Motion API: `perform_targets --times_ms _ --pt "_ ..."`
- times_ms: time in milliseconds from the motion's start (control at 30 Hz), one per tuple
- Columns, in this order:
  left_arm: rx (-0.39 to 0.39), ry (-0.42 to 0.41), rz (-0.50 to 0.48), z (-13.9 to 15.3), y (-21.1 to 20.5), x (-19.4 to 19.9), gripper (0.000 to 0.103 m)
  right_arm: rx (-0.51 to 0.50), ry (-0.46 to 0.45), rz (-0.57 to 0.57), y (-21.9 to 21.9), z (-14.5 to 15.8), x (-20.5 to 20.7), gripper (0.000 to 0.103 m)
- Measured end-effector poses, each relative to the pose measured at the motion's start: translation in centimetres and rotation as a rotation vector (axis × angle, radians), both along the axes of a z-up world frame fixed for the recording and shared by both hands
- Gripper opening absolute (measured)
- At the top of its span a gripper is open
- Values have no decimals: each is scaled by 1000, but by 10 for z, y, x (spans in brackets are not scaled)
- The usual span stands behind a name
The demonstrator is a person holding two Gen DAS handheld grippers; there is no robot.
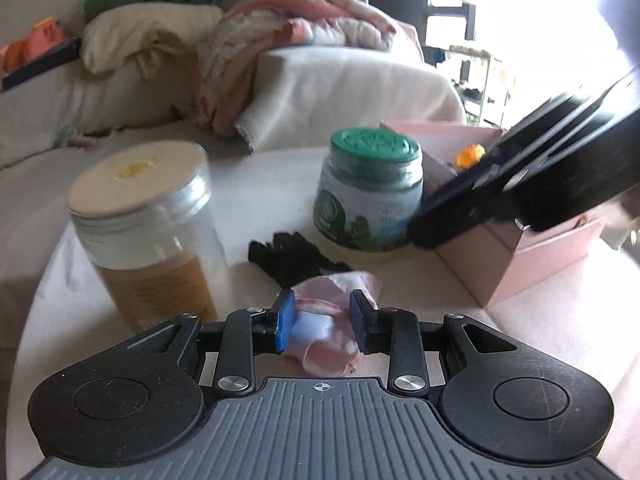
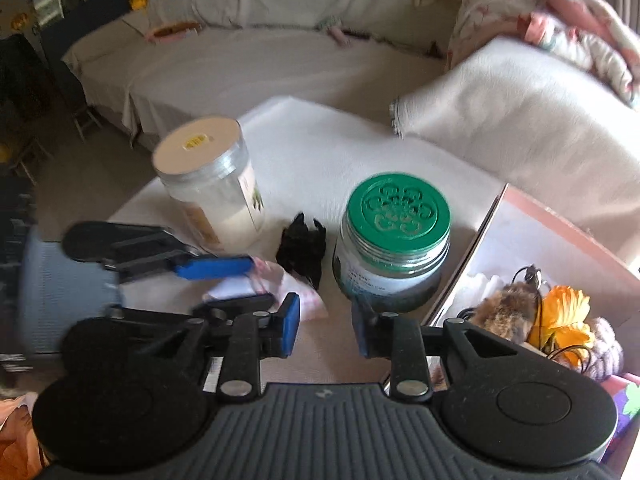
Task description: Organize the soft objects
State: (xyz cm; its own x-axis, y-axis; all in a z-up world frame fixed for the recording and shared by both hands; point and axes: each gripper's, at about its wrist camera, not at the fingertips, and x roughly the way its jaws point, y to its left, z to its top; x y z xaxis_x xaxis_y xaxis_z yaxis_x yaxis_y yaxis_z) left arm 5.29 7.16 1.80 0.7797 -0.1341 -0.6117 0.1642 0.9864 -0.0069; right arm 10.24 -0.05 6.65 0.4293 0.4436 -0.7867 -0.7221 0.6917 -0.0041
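A sofa [image 2: 248,76] draped in pale cloth is seen behind the desk [image 2: 320,148], with a heap of pink and white bedding [image 1: 304,28] piled on its arm. The desk is covered with a white cloth. At its right edge a pink box [image 2: 560,224] is set, and soft things are seen inside it: a brown furry piece [image 2: 508,308], an orange flower [image 2: 564,312] and a knitted lilac piece [image 2: 608,348].

Two jars are stood on the desk: a tall clear jar [image 1: 148,232] with a cream lid toward the left, and a shorter jar with a green lid [image 1: 372,192] just beside the box. Between the jars a small black cloth item [image 1: 296,256] is laid.

A pink and white cloth bundle [image 1: 332,328] is gripped by the left tool [image 1: 322,324]; its blue pads are pressed into the bundle from both sides at a moderate width. Whether the bundle is lifted clear of the desk cannot be told. It is located in front of the black item, near the front of the desk.

The right tool [image 2: 326,330] is held parted, with nothing between its pads, above the desk in front of the green-lidded jar and beside the box. In the left view its body is blurred and seen over the box.
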Motion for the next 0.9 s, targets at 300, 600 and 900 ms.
perform_targets --times_ms 300,600,900 --pt "-67 55 -69 -5 23 -40 25 -38 -190 86 43 -12 -26 28" --pt "-151 76 36 -1 61 -69 25 -201 -308 62 115 -57 -6 43" --pt "-170 72 45 0 66 -70 25 -234 -280 92 124 -69 -12 37"
